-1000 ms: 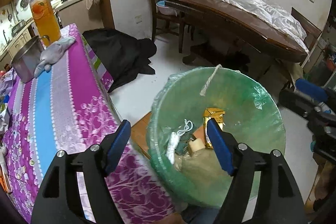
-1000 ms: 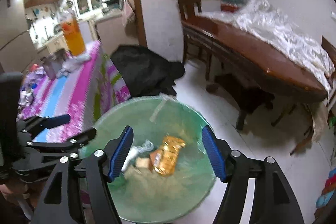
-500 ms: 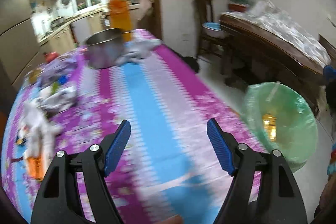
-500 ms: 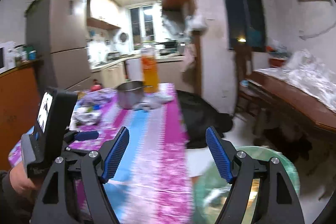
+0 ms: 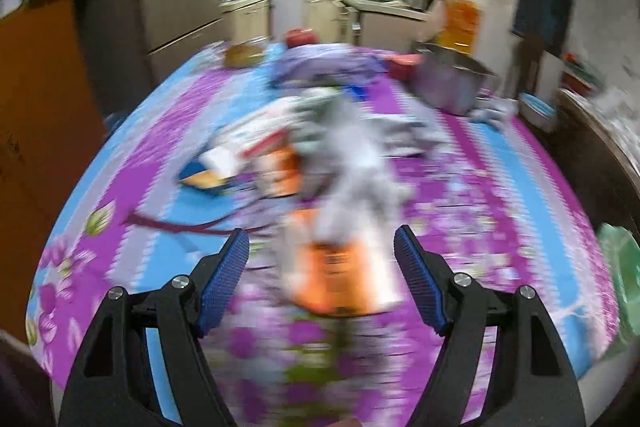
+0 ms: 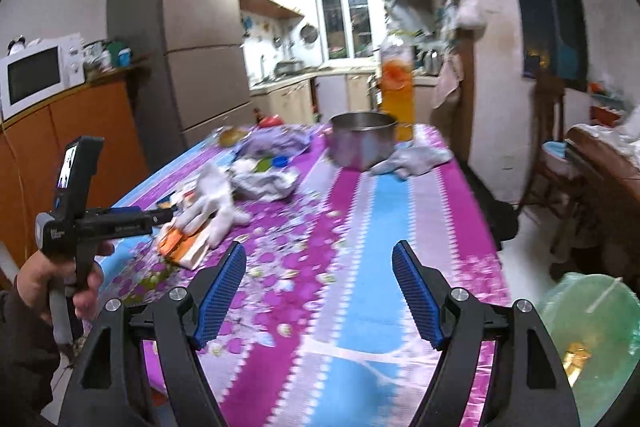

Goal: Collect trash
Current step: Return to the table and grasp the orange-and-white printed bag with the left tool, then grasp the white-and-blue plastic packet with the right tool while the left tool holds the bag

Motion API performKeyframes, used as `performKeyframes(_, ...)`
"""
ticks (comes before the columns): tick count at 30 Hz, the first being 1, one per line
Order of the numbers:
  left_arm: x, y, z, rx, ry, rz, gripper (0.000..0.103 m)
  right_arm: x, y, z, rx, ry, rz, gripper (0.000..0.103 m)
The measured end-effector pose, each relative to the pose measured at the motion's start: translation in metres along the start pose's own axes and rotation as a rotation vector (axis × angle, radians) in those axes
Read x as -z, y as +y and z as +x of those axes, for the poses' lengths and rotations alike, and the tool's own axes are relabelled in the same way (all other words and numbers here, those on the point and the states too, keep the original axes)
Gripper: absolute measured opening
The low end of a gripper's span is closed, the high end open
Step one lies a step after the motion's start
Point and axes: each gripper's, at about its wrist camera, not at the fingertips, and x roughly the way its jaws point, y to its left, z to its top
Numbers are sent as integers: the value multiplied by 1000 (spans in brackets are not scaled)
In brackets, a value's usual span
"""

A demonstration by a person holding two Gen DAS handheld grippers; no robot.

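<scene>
Trash lies in a heap on the purple and blue tablecloth (image 6: 360, 227): an orange packet (image 5: 332, 279) (image 6: 176, 243), a white crumpled piece (image 5: 356, 163) (image 6: 212, 203) and grey wrappers (image 6: 268, 183). My left gripper (image 5: 320, 231) is open just in front of the orange packet, which shows blurred between its fingers without touching them. In the right wrist view the left gripper (image 6: 166, 215) hovers over that heap, held by a hand. My right gripper (image 6: 318, 246) is open and empty above the table's near end. The green-lined bin (image 6: 592, 327) (image 5: 620, 287) stands at the lower right, a gold wrapper (image 6: 576, 357) inside.
A steel pot (image 6: 362, 143), a tall orange-drink bottle (image 6: 396, 87) and a grey cloth (image 6: 416, 157) stand at the table's far end. A microwave (image 6: 36, 75) sits on an orange cabinet at the left. A dark wooden table (image 6: 600, 163) is at the right.
Both grippers have swung away from over the bin to the left, onto the table. The left one now faces the trash heap; the bin has slid to the right edge of both views.
</scene>
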Motion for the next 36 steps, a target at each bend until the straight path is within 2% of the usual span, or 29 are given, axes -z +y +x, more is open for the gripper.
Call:
performKeyframes(4, 7, 21, 15, 5, 39, -25, 72, 2, 22, 28, -36, 42, -15, 76)
performKeyframes(8, 6, 17, 29, 40, 69, -7, 70, 2, 32, 51, -60, 68, -31, 76)
performKeyframes(10, 7, 18, 37, 41, 90, -7, 52, 1, 36, 56, -67, 73, -33, 76)
performKeyframes(12, 8, 21, 43, 66, 105, -17, 48, -1, 38, 63, -73, 76, -35, 76)
performKeyframes(14, 10, 21, 40, 82, 97, -5, 37, -4, 40, 71, -80, 82, -35, 76)
performKeyframes(15, 10, 20, 40, 88, 93, -4, 22, -5, 40, 74, -85, 86, -34, 76)
performKeyframes(16, 11, 20, 39, 93, 89, -3, 18, -6, 42, 81, -91, 92, -31, 76)
performKeyframes(20, 16, 19, 33, 102, 73, 23, 16, -12, 41, 95, -108, 98, -23, 75)
performKeyframes(24, 19, 29, 20, 114, 40, 27, 16, -22, 42, 118, -119, 106, -31, 66)
performKeyframes(29, 15, 44, 4, 124, 3, 0, 16, -37, 39, 165, -113, 143, -40, 54)
performKeyframes(36, 12, 54, -8, 144, -23, -19, 16, -54, 18, 243, -166, 245, 102, 53)
